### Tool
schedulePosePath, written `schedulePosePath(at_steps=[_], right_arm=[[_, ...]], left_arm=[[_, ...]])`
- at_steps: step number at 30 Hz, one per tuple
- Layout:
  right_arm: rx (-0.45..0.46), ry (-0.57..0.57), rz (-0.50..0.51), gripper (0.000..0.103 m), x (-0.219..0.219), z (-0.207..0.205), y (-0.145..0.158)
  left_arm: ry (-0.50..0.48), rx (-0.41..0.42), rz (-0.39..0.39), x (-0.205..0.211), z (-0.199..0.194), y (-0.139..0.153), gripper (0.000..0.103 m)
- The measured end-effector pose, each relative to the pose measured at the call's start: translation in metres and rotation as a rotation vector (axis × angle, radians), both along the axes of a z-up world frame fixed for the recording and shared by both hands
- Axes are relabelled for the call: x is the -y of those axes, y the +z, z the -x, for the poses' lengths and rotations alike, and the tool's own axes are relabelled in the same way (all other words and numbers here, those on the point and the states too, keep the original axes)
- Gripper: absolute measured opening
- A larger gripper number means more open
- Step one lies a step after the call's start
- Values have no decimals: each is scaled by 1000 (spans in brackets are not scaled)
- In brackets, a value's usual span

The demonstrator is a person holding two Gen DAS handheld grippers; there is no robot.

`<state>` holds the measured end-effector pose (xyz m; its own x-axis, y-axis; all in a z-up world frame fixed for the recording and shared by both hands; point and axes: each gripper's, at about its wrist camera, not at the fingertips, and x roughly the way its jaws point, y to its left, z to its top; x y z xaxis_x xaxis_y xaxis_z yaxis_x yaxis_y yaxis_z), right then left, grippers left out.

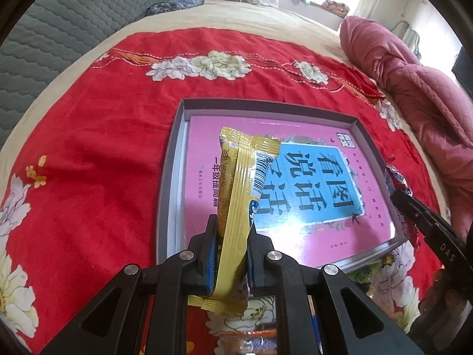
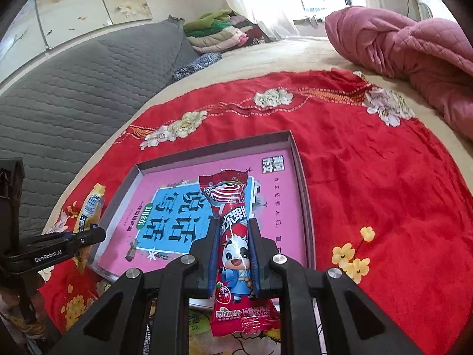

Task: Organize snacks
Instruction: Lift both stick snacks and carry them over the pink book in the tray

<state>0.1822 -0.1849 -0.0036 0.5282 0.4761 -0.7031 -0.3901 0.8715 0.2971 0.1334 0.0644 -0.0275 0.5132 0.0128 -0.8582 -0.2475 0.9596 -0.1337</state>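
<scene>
Snacks both in hand: gold packet (image 1: 236, 204) clenched lengthwise in left gripper (image 1: 232, 230), red lollipop packet (image 2: 235, 236) clenched in right gripper (image 2: 233, 233), both held over the grey tray (image 1: 170, 177) with the pink book (image 1: 295, 227) inside. Best lower each flat onto the book, side by side and apart, jaws released only once packets rest, so neither slides onto the red cloth (image 1: 97, 136).

Left gripper (image 1: 232, 230) has its pads clamped on a gold snack packet (image 1: 241, 195), barcode side up, sticking out over the near-left part of a shallow gray box (image 1: 170, 174). A pink book (image 1: 295, 177) with a blue panel lies flat in the box. All of it sits on a red flowered cloth (image 1: 103, 148). The other gripper (image 1: 425, 219) pokes in at the right edge with something red; can't tell its grip.
</scene>
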Motion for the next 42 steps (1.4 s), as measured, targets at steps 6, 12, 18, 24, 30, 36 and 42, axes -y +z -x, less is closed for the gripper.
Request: schedulePosePath(at_steps=[6,12,18,24,30,36,42], right_arm=[[-26,3,45,18,-5,-6,-13],[-27,14,65,18,-9,-6,-19],[-31,18,89,19,-12,-7,-23],[-52,18,90,19,-13,-9,-27],[-70,0,69,19,-8,-12,-28],[-91,-3,50,20,-6,-13,-29],[-94,-8,49,26,-6,-13,-28]], left_arm=[[7,-30,5,0,-6,-10,16],[2,-46,-1,2,-10,-16,16],[-4,-56,-2,3,-13,-19,16],[-6,-62,0,3,-13,-21,16],[-15,-65,6,4,-14,-22,16],[-18,-75,23,5,-14,-24,17],[-17,-66,28,3,-13,-22,30]])
